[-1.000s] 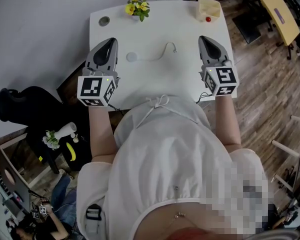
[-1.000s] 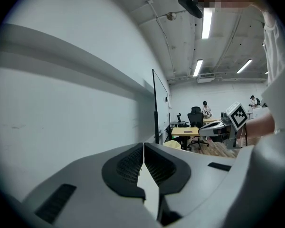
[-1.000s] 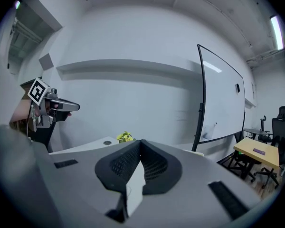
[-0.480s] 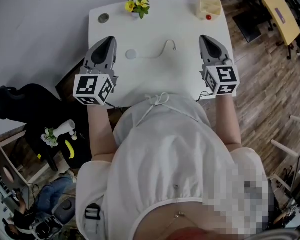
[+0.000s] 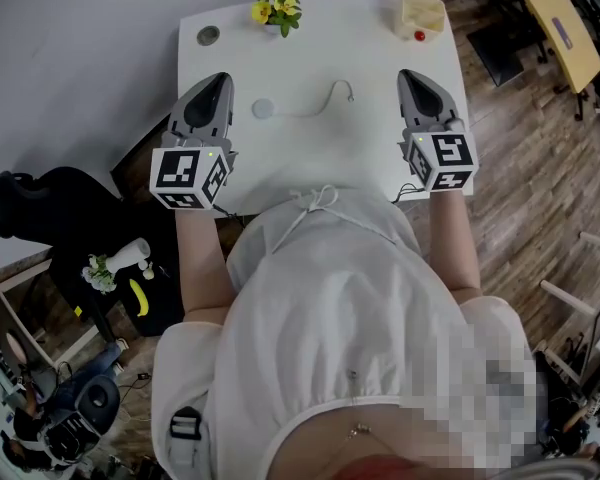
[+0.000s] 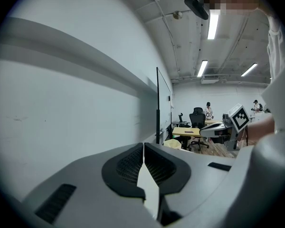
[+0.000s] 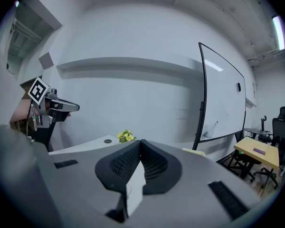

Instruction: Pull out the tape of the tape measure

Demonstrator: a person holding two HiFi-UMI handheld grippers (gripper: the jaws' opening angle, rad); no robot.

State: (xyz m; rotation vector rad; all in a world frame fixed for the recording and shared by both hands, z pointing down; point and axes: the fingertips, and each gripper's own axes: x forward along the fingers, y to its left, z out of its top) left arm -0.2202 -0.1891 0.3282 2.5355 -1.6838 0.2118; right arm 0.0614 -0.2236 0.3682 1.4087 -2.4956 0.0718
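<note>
The tape measure [image 5: 263, 109] is a small round white case lying on the white table [image 5: 310, 163]. A thin tape curves from it to the right and ends near the table's middle. My left gripper [image 5: 220, 79] hovers just left of the case, jaws shut and empty; its own view shows the pads [image 6: 133, 165] pressed together. My right gripper [image 5: 409, 75] hangs over the table's right side, well away from the tape's end, also shut with nothing between its pads [image 7: 152, 163]. Neither gripper view shows the tape measure.
A pot of yellow flowers [image 5: 274, 10] and a round grommet [image 5: 208, 36] sit at the table's far edge. A cream box [image 5: 419, 16] with a red ball stands at the far right corner. A black bag [image 5: 40, 203] lies on the floor at the left.
The left gripper has drifted slightly to the left. The right gripper and the tape measure have stayed where they were.
</note>
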